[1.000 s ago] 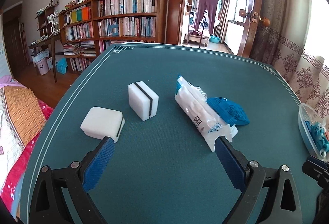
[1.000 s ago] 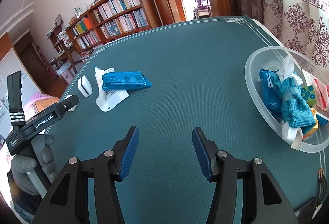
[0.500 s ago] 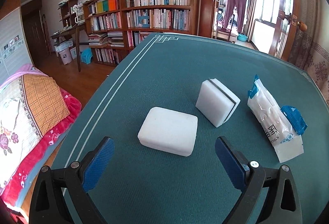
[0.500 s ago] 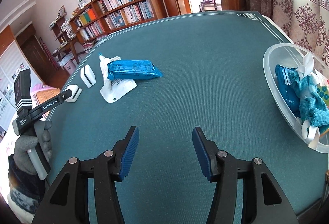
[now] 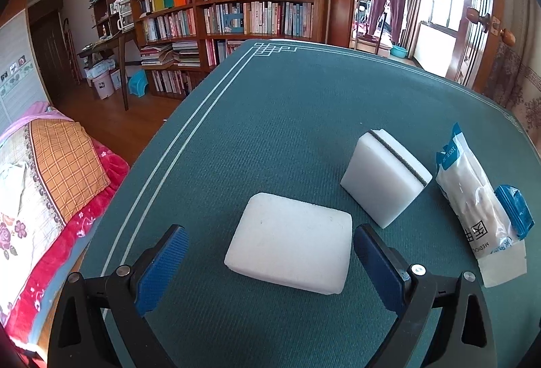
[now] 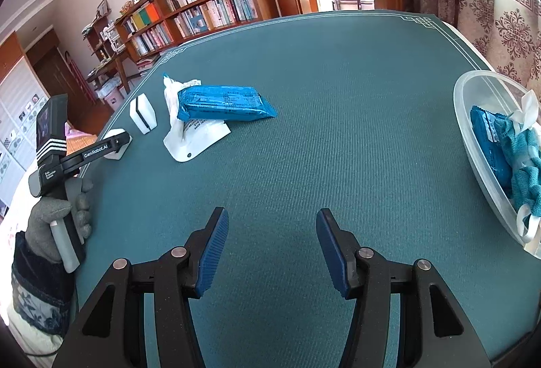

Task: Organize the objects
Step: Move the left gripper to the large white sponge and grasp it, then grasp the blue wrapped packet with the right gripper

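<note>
A flat white sponge (image 5: pixel 289 251) lies on the green table between the open fingers of my left gripper (image 5: pixel 268 253), not clamped. A second white sponge with a dark stripe (image 5: pixel 385 178) stands on edge just beyond it. A white medical packet (image 5: pixel 480 209) lies to the right with a blue packet (image 5: pixel 515 210) on it. In the right wrist view the blue packet (image 6: pixel 221 104) rests on the white packet (image 6: pixel 196 141). My right gripper (image 6: pixel 272 243) is open and empty over bare cloth.
A clear plastic bowl (image 6: pixel 473 117) at the right table edge holds blue cloth and packets. The table's left edge (image 5: pixel 152 185) drops to a bed (image 5: pixel 50 171). Bookshelves (image 5: pixel 236 9) stand beyond the table.
My left gripper has swung left and moved forward, so the flat white sponge now sits between its fingers. The right gripper has shifted slightly left.
</note>
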`<state>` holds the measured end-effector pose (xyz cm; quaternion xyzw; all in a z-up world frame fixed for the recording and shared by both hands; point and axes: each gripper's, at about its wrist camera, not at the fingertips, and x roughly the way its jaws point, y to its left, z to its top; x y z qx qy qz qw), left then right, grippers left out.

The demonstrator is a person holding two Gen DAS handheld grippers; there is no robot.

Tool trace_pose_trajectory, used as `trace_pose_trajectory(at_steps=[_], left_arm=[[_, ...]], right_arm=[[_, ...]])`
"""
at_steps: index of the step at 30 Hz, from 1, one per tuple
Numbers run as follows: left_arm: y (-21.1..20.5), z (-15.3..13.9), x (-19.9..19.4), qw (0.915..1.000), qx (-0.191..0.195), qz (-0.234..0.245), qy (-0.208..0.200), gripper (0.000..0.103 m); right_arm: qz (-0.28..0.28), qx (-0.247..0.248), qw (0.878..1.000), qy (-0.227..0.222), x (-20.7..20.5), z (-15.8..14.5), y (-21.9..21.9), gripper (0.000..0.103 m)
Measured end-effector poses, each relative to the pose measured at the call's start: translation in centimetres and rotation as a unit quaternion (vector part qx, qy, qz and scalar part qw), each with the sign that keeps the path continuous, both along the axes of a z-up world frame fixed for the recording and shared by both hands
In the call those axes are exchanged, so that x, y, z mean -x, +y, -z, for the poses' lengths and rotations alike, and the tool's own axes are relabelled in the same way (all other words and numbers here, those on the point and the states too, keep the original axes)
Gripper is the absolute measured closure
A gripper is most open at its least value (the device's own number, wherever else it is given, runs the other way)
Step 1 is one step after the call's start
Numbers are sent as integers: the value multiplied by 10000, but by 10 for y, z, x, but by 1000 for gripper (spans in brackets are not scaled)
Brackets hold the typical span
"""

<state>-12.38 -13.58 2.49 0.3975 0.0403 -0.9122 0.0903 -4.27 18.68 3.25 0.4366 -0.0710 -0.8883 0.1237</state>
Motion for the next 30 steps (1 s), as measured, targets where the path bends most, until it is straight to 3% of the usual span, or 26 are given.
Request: trace_pose_trajectory(at_steps=[3,5,10,15,22,25,30], left_arm=[[-2,1,-1,10000,-75,62,-17,6],[-2,3,-1,9998,-132,107,-55,18],[2,2,-4,9992,-238,333,-11,37],[9,-3,-11,9984,-264,475,153,37],[21,-17,-21,9958,-279,728,482,37],[23,-21,-25,9948,-350,768,570,37],[20,-20,-25,9946,-445,709,606,37]], right_arm=[[-48,-34,10000,-34,4,3,-7,47],[-92,-57,9999,-47,6,4,-12,47],[-241,55,9997,-90,15,7,-23,47],[-320,398,9986,-137,30,6,-28,47],[-393,1363,9888,-466,63,8,-30,46],[-286,1820,9810,-600,82,11,-28,39],[-35,2777,9568,-862,114,22,-23,32]])
